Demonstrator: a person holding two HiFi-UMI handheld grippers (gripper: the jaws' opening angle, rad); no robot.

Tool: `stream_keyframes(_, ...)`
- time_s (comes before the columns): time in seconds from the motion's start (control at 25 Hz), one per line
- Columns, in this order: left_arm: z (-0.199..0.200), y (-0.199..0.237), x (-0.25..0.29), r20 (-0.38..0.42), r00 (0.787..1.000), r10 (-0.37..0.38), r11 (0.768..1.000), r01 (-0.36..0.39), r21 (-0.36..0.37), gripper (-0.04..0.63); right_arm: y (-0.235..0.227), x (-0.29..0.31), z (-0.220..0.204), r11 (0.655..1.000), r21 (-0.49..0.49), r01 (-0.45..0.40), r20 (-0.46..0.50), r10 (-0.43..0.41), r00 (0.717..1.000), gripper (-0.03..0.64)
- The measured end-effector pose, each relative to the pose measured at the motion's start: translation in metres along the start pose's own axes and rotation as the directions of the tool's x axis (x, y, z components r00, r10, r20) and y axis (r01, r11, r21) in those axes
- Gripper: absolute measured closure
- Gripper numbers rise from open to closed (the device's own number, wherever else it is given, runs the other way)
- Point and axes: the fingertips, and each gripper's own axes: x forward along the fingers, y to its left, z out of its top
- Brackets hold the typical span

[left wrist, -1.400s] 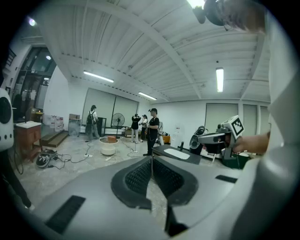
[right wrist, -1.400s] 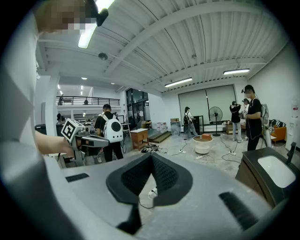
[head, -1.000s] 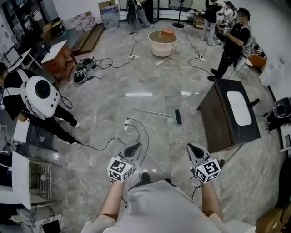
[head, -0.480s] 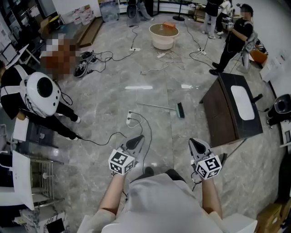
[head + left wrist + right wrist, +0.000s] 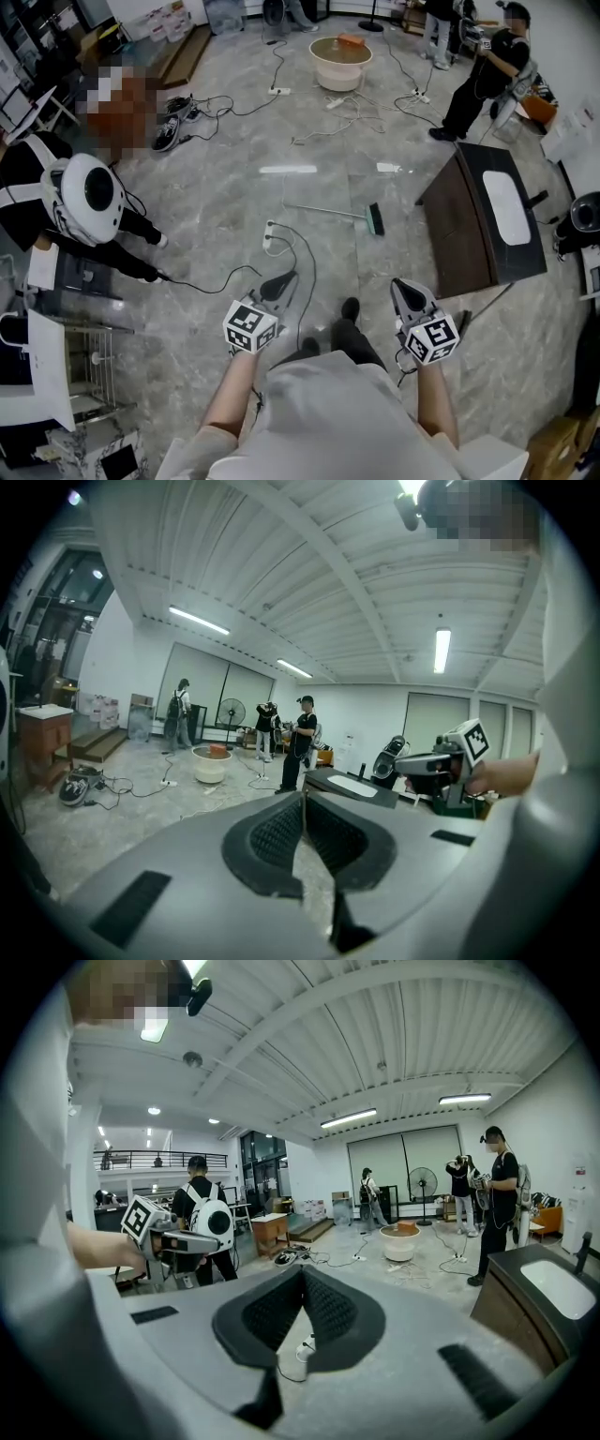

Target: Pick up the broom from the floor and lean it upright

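The left claw (image 5: 277,281), low and left of centre in the head view, is pressed together on nothing, so it should spread before it nears the handle. Just above it a white power strip (image 5: 270,238) and its cable lie across the approach; step round them, not over. The broom (image 5: 328,212) lies flat on the floor at frame centre, handle running left, head to the right. I judge that one grip mid-handle plus one nearer the head would lift it without swing. The right claw (image 5: 405,289), low and right of centre, is likewise pressed together and empty. The dark cabinet (image 5: 450,234) at right looks a fair leaning place. Count — two claws, one broom, one power strip, one cabinet.
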Motion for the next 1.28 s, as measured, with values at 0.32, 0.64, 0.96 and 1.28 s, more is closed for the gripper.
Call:
stream_keyframes(0.32,0.007,0.023,0.052,-0.039,0.999,0.032,0.999,-0.033,-0.022,0.584,-0.049,0.047,0.003,0.998,0.027,-0.051,-0.026,0.052,0.998,0.615)
stream_keyframes(0.64,0.017,0.050,0.123,-0.068,0.995,0.079,0.996,-0.082,-0.034,0.584,-0.122,0.103,0.013,0.992,0.030,-0.121,-0.049,0.123,0.991,0.615)
stream_keyframes(0.96,0.028,0.062,0.205,-0.085,0.989,0.117,0.991,-0.122,-0.047,0.584,-0.206,0.145,0.014,0.985,0.022,-0.173,-0.086,0.174,0.981,0.615)
stream_keyframes(1.28,0.042,0.068,0.269,-0.087,0.986,0.144,0.989,-0.147,-0.026,0.584,-0.265,0.167,-0.003,0.977,0.061,-0.206,-0.136,0.213,0.968,0.615)
